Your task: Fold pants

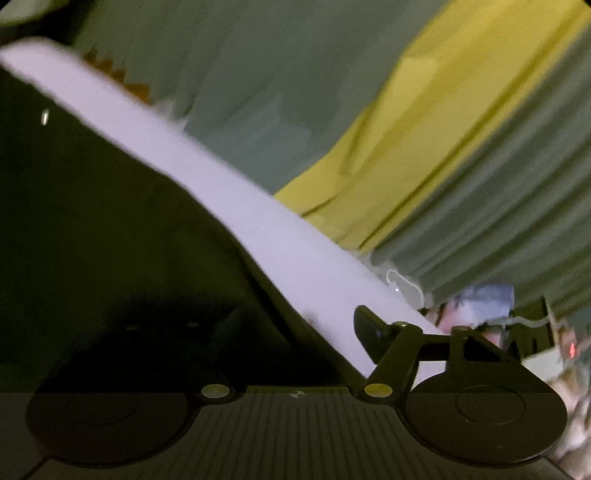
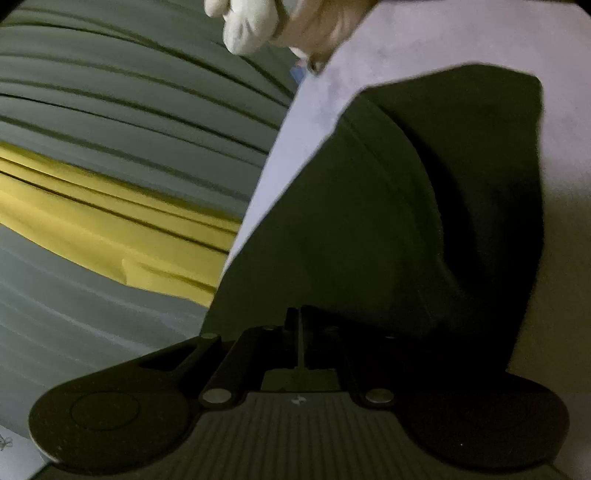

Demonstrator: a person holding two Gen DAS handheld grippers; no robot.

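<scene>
Over the pale desk (image 2: pixel 406 33) with grey and yellow curtains (image 1: pixel 424 122) behind, the dark pants (image 2: pixel 369 206) hang bunched from the right claw (image 2: pixel 300 332), which is pinched together on them, while the left claw (image 1: pixel 258 332) is half buried in fabric, so can't tell its state.

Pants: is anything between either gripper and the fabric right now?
Nothing visible. The right gripper is shut, with the dark pants right at its tips. In the left view the pants cover the left side; only one finger shows, over the white surface.
</scene>
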